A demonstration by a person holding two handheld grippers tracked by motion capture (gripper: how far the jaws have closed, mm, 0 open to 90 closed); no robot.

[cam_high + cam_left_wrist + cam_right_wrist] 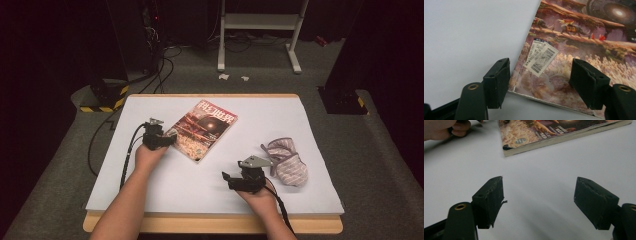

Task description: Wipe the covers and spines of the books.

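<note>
White-covered table [165, 190], dark room. Magazine [202, 129]: flat, angled, toward the far edge, left of centre. Left gripper [540, 80]: jaws wide, astride its near corner, seemingly to pinch it. Right gripper [539, 202]: jaws wide, idle near the front edge. Striped cloth [286, 161]: right side.

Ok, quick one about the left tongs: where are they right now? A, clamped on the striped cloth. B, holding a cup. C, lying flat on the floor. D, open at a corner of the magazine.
D: the left tongs stand open with one jaw off the edge and one over the cover, straddling the barcode corner of the magazine without pressing on it.
</note>
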